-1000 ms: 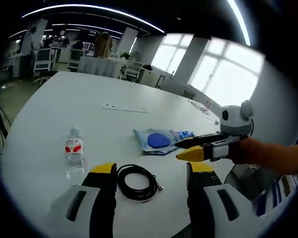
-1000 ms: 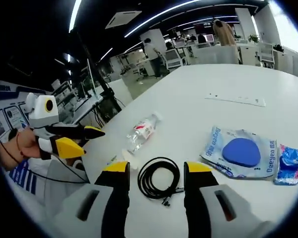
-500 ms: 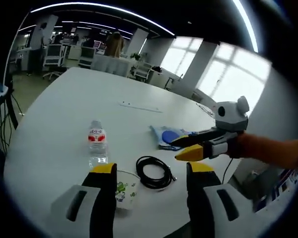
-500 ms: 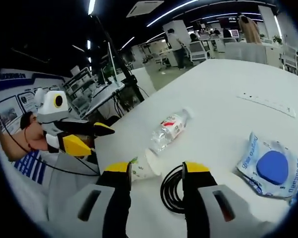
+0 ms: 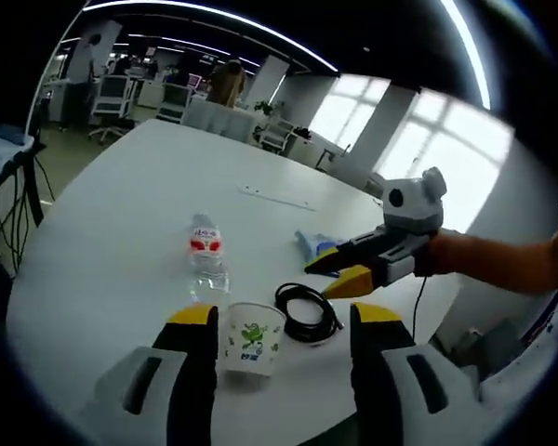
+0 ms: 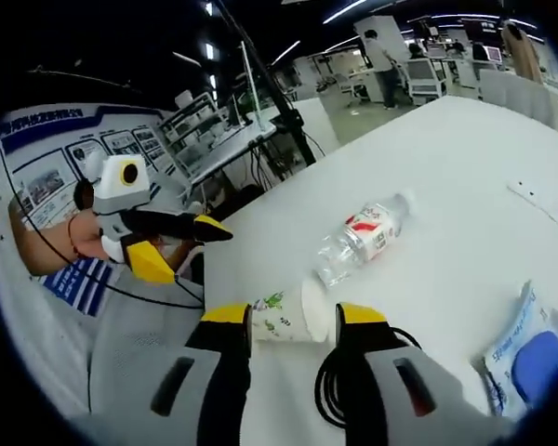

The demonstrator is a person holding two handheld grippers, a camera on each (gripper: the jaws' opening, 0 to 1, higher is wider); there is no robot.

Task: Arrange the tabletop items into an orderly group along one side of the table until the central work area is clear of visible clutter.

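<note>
Cup (image 5: 251, 337) stands between the open jaws of the left gripper (image 5: 281, 316), jaws apart and clamped on nothing; in the right gripper view the same cup (image 6: 288, 316) shows between the parted jaws of the right gripper (image 6: 292, 313), also holding nothing. Just beyond the cup are the bottle (image 5: 205, 263) and, to the right of the left jaws, the cable (image 5: 309, 314); the blue packet (image 5: 316, 245) lies further out, partly behind the right gripper. All rest on the white table (image 5: 112, 204).

The cup looks like thin paper: light, easily crushed, prone to tip. A gentle grip across its mid wall seems best. The bottle, nearly empty, will likely roll; the cable is floppy.
</note>
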